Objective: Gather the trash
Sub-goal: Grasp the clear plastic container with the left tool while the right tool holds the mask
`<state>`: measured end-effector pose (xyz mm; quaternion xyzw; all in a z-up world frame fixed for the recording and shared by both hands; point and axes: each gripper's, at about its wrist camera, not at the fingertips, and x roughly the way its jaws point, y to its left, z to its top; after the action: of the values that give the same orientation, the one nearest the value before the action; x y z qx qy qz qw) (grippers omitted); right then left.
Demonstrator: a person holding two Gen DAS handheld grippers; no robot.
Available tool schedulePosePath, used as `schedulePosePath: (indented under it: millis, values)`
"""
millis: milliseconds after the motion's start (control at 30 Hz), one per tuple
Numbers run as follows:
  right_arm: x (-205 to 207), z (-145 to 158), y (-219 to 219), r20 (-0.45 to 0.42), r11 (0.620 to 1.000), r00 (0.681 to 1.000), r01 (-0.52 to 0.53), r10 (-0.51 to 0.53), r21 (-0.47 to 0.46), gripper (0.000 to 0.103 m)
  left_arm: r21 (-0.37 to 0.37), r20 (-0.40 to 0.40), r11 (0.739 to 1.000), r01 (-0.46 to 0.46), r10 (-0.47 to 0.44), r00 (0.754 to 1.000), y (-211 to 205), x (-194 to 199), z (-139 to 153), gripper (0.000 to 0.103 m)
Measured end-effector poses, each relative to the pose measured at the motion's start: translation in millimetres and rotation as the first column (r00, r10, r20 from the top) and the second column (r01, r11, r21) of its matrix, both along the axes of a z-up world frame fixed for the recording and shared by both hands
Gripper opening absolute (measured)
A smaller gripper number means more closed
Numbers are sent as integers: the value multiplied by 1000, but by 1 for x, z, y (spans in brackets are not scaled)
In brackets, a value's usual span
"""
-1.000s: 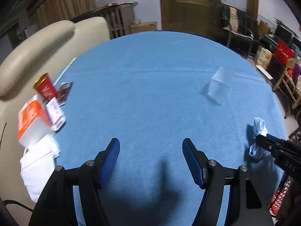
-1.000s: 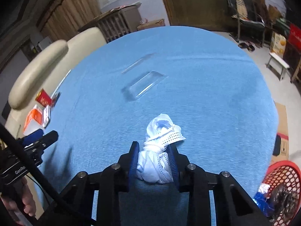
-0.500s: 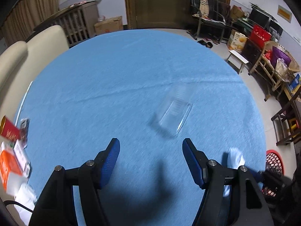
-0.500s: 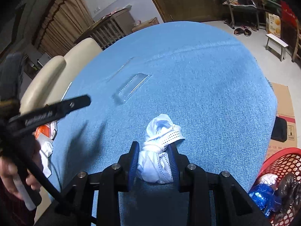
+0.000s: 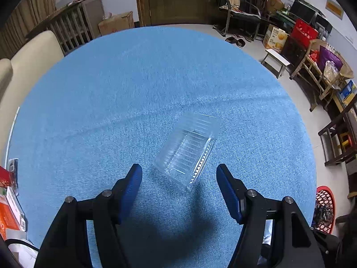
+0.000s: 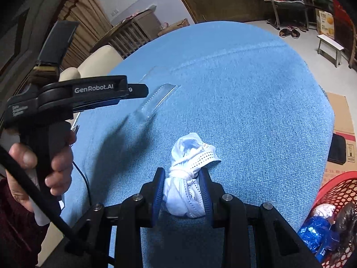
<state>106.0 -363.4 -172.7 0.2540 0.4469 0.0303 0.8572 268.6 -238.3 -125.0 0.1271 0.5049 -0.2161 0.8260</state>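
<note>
A clear ribbed plastic tray (image 5: 189, 149) lies on the blue tablecloth (image 5: 133, 89), just beyond the tips of my left gripper (image 5: 178, 174). That gripper is open with nothing between its blue pads. In the right wrist view my right gripper (image 6: 181, 178) is shut on a knotted white face mask (image 6: 189, 169), held above the cloth. The same view shows the clear tray (image 6: 156, 100) farther back, with the left gripper's body (image 6: 89, 93) and the hand holding it hovering at the left.
A red mesh basket (image 6: 334, 189) with blue and dark trash stands on the floor at the table's right edge; it also shows as the basket (image 5: 324, 207) in the left view. Orange and red packets (image 5: 9, 201) lie at the table's left. A cream sofa stands behind.
My left gripper has swung right across the table, so the clear tray now lies right in front of its open fingers. The right gripper still holds the mask and barely moved.
</note>
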Motion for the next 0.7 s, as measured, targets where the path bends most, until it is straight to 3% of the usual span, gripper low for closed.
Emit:
schedulePosePath:
  millis: [433,700]
  values:
    - [0,-1,5,5,1000,1000,4,-4,-18,35,-104,-57,991,-89,84,995,35,15,-1,70]
    - [0,-1,6,9,1000,1000,5,-5,-20,35,-100,-94,995,2,-11,996,16,19,-7,70]
